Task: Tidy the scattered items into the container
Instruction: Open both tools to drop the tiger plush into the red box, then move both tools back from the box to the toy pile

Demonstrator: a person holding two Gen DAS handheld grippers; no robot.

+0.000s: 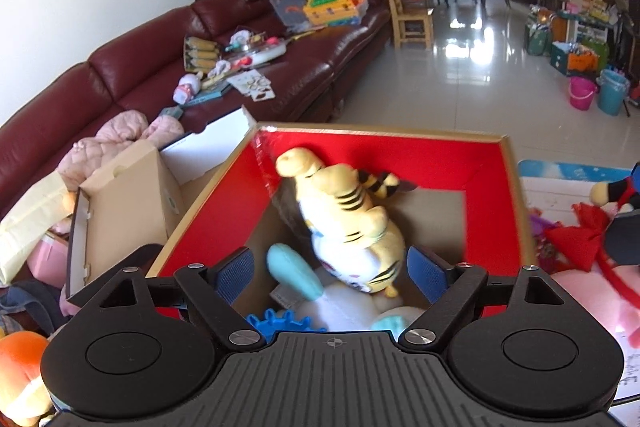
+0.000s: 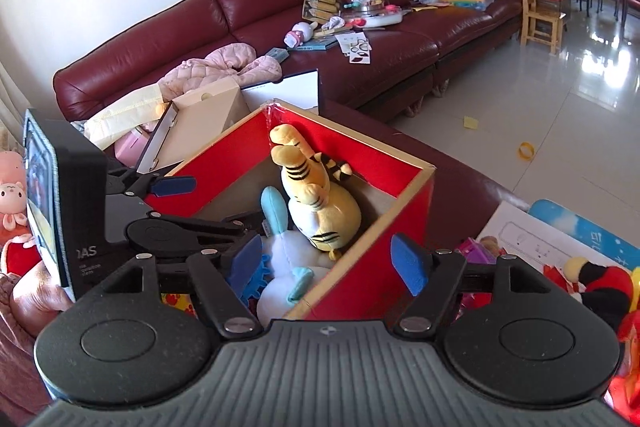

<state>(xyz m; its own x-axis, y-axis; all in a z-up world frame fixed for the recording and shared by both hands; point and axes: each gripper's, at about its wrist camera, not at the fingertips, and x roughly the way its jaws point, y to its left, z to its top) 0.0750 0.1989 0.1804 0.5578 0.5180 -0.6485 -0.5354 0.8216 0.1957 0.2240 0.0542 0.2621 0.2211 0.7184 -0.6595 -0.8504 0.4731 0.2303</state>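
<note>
Left wrist: both tongs [image 1: 332,273] [image 2: 326,261] spread, empty, over red-lined cardboard box [image 1: 400,151] w/ fuzzy tiger plush [image 1: 352,211].

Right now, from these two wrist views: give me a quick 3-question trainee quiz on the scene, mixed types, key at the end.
1. True or false: the yellow tiger plush is clamped between the pads of the left gripper.
2. Multiple choice: the inner walls of the cardboard box are A) blue B) red C) green.
3. Fill in: the white and light-blue plush lies ____ the box.

Key
1. False. The tiger lies in the box, head down, and both the left gripper and the right gripper are open and hold nothing.
2. B.
3. Inside, beside the tiger and partly under it.
</note>
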